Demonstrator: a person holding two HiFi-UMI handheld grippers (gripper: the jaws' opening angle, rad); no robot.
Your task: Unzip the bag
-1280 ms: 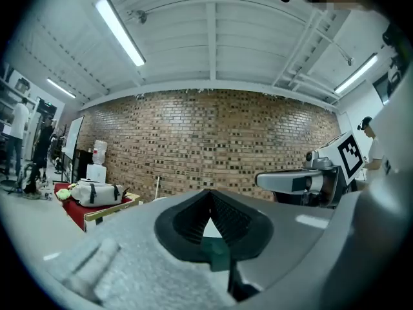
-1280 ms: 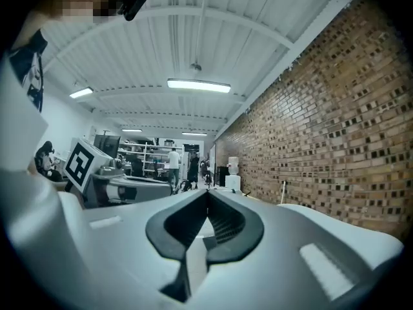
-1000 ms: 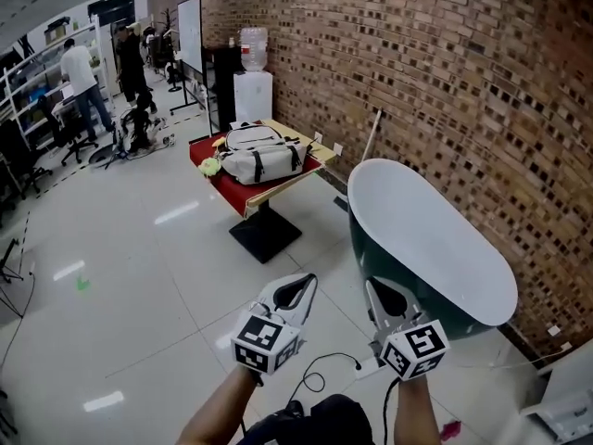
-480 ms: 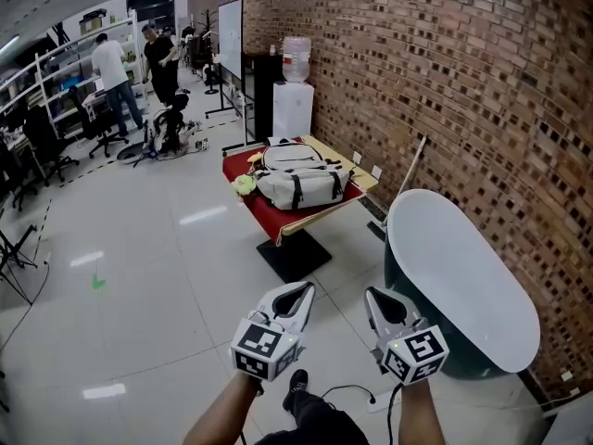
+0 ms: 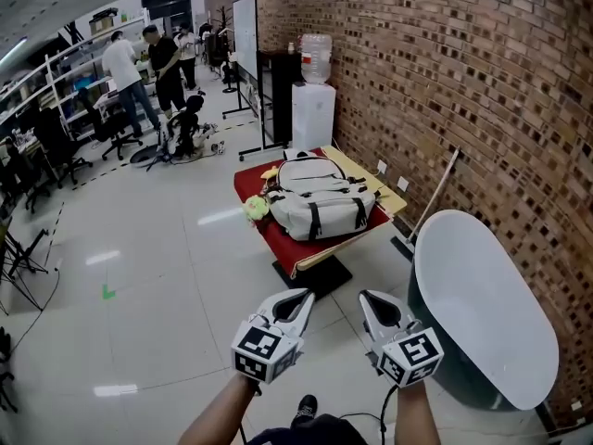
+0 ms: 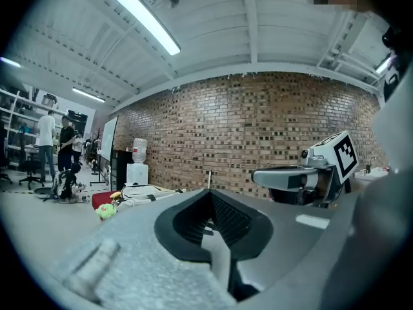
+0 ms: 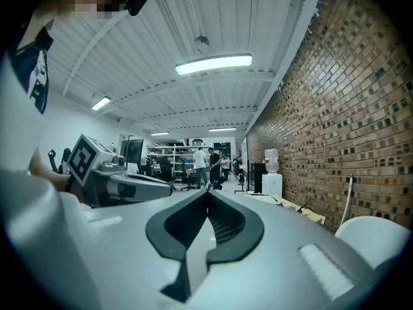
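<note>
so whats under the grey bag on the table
A red cloth over a tan tabletop on a black pedestal base. Anything lying directly beneath the bag is covered.

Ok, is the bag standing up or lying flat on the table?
Lying flat: the bag rests broad side down on the red table, not propped upright. Whether its zip is closed cannot be told from this far.

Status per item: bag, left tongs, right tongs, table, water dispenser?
bag: lying flat on the table, untouched; zipper too small to tell.
left tongs: shut, empty, well short of the bag.
right tongs: shut, empty, well short of the bag.
table: standing, bearing the bag.
water dispenser: upright, bottle on top.
</note>
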